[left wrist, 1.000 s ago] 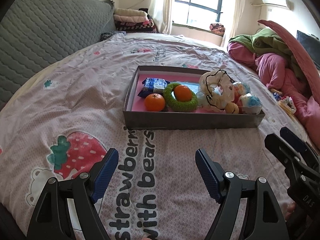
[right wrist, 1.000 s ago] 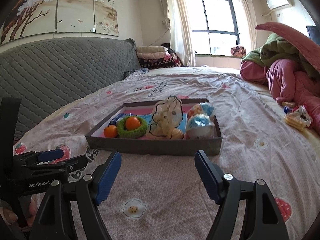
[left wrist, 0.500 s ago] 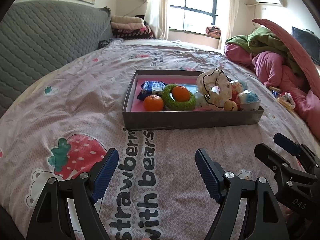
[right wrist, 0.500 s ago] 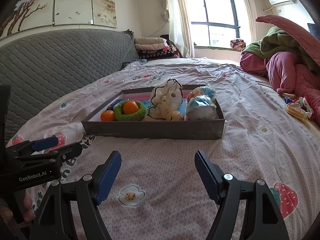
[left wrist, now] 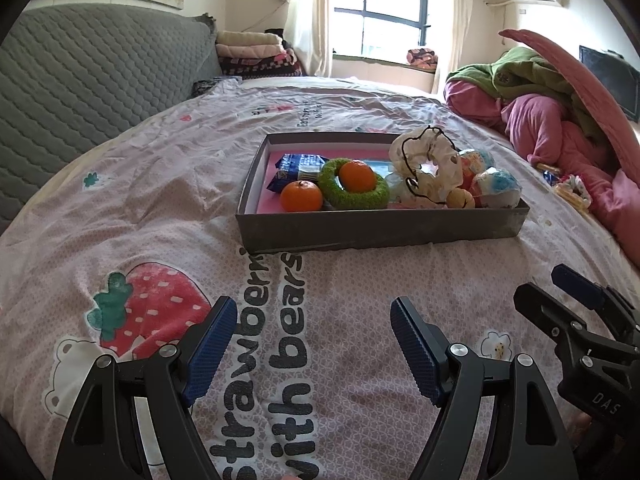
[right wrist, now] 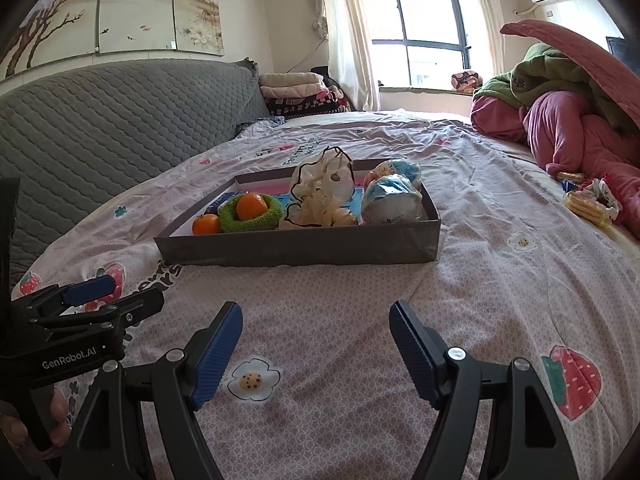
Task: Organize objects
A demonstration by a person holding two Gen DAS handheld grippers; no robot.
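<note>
On the bed [left wrist: 360,300], covered by a pink sheet printed with strawberries and the words "strawberries with bears", sits a shallow grey box [left wrist: 380,228] with a pink floor. Inside it, toward the left end, a loose orange [left wrist: 301,196] lies just beside a green ring [left wrist: 356,190], and a second orange [left wrist: 357,176] rests in the ring's hole. Behind them lies a blue packet [left wrist: 298,166]. To the right of the ring a white scrunchie with black trim [left wrist: 426,168] stands propped up, and at the right end are round blue-and-white wrapped items [left wrist: 496,188].

The left gripper [left wrist: 312,340] hovers over the sheet, well short of the box, its blue-padded fingers [left wrist: 210,350] spread wide with nothing between them. The right gripper [right wrist: 316,340] hangs likewise on the near side of the box, fingers [right wrist: 412,352] wide apart and empty. Each gripper shows at the edge of the other's view.

A grey quilted headboard [right wrist: 120,120] runs along the left, with folded blankets [right wrist: 296,90] stacked at its far end. On the right side of the bed lies a heap of pink and green bedding [right wrist: 568,120], with a small snack packet [right wrist: 588,204] near it.
</note>
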